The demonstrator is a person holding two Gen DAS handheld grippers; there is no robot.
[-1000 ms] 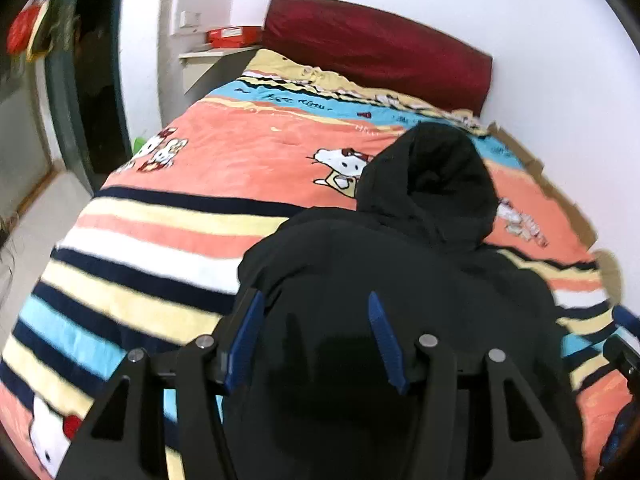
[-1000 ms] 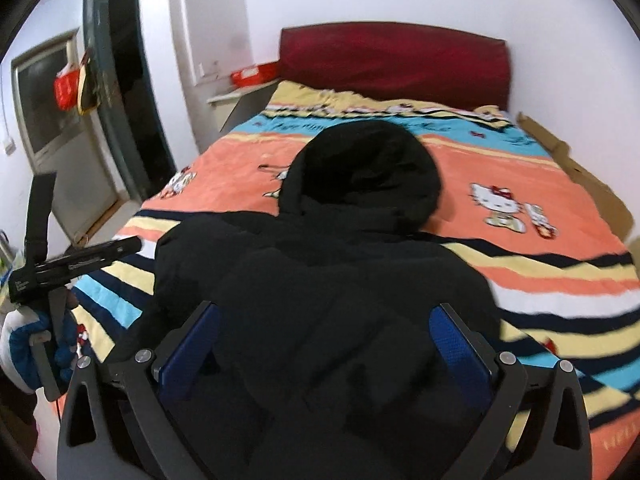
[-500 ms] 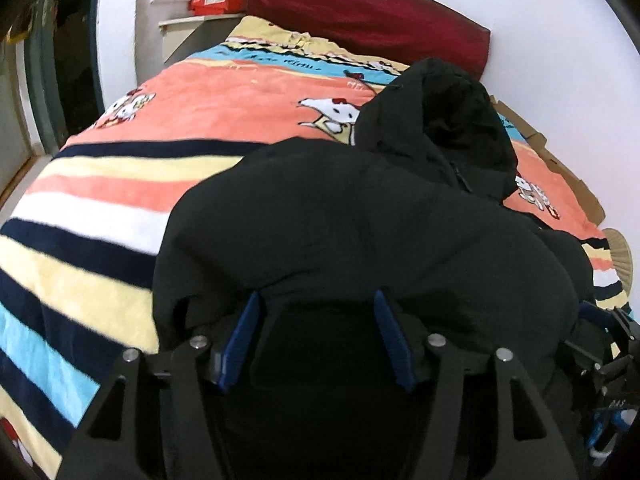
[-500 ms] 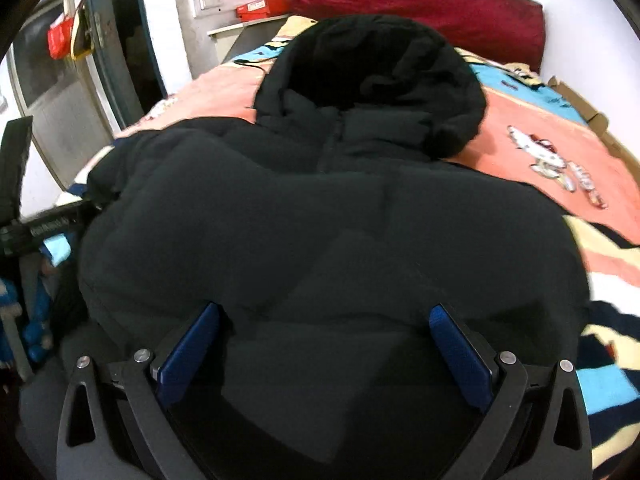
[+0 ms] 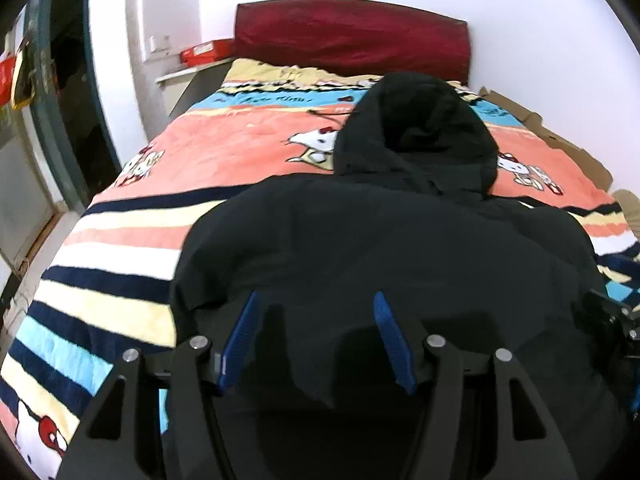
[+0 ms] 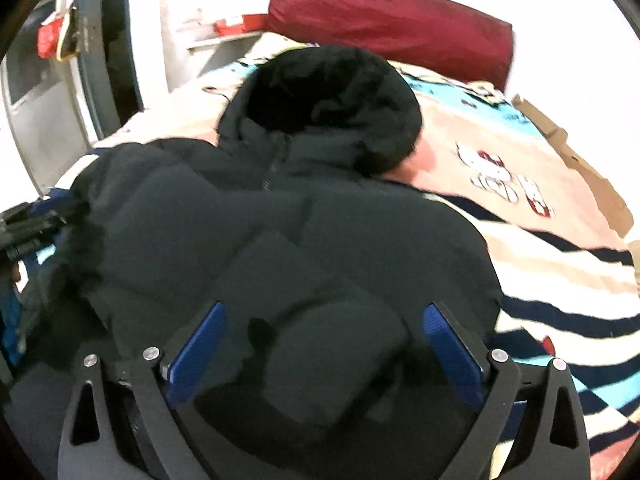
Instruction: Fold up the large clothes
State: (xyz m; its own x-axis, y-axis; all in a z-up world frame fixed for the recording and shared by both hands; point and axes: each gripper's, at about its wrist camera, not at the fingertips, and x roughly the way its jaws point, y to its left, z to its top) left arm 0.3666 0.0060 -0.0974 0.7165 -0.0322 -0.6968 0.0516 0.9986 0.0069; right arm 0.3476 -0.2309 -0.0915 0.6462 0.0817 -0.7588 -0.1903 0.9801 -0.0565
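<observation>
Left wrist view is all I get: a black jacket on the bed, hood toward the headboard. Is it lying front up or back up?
Observer: Front up. The right wrist view shows a zip running down from the hood on the jacket.
Operator: What is the right gripper doing? I only see its edge.
Observer: The right gripper is over the jacket's near end. Its fingers are spread wide around a puffy panel, and the pads are not pressing on it.
</observation>
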